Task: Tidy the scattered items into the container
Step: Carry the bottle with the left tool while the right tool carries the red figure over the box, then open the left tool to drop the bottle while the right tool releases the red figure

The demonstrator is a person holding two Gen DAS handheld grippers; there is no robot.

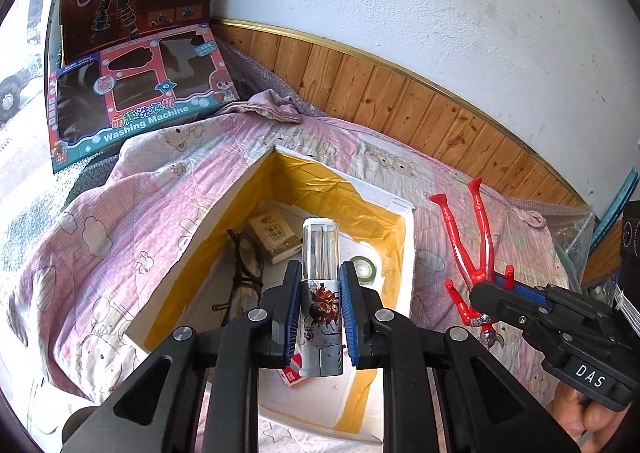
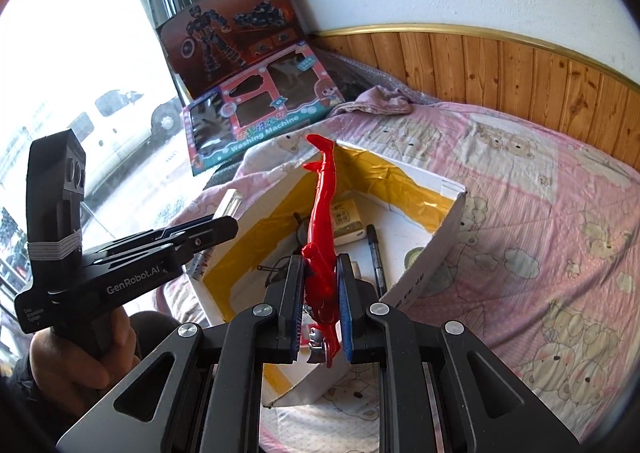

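Right now both grippers are loaded and sit over the box (image 1: 404, 253), which lies on the pink quilt (image 1: 120, 221). Left gripper (image 1: 320, 309) is clamped on a small bottle (image 1: 321, 249): pads grip its printed lower half, clear cap pointing fwd over the box interior. Right gripper (image 2: 320, 293) is clamped on a red figure (image 2: 322, 229), held round the torso w/ legs sticking out fwd above the box; in the left view the same figure shows at the box's right side, legs splayed in a V.

Already inside the box: glasses (image 1: 244, 273), a small pack (image 1: 274, 239), a tape roll (image 1: 364, 267), a pen (image 2: 376, 253), plus a red-white carton only partly visible under the bottle.

Handling, as a guess: bottle looks like hard smooth plastic, light, prob slippery on the clear cap, so the grip on the printed body is the better spot; round shape could twist between flat pads. Figure looks like stiff-ish moulded plastic, light, thin limbs that may flex or snag on the box wall, so torso hold is right, not legs. Neither seems fragile, but the glasses below are, so drop pts should avoid them. Box walls are thin card w/ yellow tape lining, likely to shift if bumped.

Two toy boxes (image 1: 136, 89) lean at the wall, well apart from the work
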